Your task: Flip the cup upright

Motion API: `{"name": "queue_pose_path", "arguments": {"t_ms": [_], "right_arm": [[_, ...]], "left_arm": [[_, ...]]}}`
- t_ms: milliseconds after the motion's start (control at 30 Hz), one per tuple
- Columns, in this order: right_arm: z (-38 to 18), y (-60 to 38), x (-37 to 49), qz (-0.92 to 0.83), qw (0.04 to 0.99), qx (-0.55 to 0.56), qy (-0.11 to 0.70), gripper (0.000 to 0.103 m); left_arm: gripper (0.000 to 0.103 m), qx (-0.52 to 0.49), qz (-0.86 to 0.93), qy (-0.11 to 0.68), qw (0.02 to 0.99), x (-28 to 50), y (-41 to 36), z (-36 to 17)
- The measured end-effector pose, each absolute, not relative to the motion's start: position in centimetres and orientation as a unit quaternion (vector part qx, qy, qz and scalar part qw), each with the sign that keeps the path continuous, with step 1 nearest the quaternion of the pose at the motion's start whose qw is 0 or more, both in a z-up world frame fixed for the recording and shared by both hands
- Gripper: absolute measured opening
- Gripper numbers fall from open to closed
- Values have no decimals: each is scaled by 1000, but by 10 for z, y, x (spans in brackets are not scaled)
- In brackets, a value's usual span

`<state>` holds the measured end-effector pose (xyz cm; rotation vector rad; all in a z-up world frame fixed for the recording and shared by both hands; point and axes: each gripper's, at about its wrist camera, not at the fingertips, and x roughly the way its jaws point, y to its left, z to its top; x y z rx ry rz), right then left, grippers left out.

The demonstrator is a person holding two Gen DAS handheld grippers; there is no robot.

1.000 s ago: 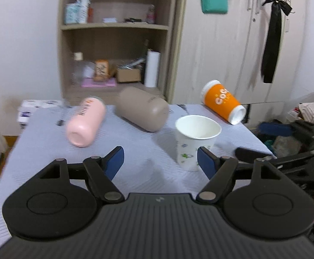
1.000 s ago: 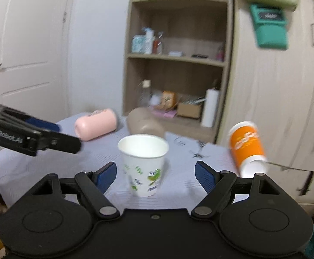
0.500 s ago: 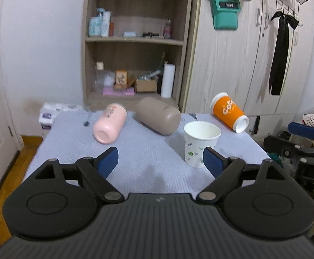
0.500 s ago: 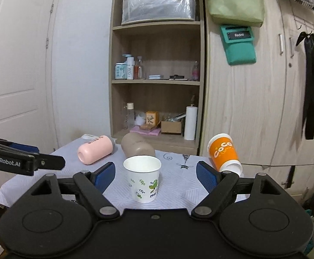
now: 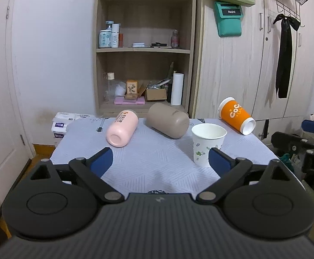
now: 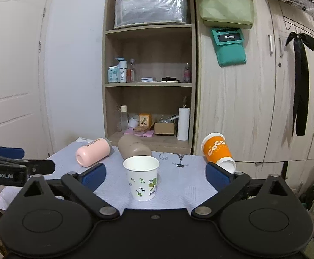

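A white paper cup with green leaf prints stands upright on the table. A pink cup, a taupe cup and an orange "CoCo" cup lie on their sides behind it. My left gripper is open and empty, held back over the table's near edge. My right gripper is open and empty, back from the white cup. Each gripper shows at the edge of the other's view: the right one and the left one.
The table has a pale patterned cloth. Behind it stand a wooden shelf unit with bottles and boxes, and a wardrobe with a teal pouch and a black ribbon. A white door is at the left.
Both grippers have pulled back and risen away from the white cup, which now looks smaller and farther off. The cups have not moved.
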<state>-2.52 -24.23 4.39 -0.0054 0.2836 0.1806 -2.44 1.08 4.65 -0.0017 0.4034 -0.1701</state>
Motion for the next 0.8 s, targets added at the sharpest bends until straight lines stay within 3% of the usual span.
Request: {"name": "queue_pose_path", "arguments": {"t_ms": [800], "right_arm": [[26,-239,-16,58,988,-7,143,103]], "left_arm": [[103,11,-72,211,975,-15,-4,24]]}}
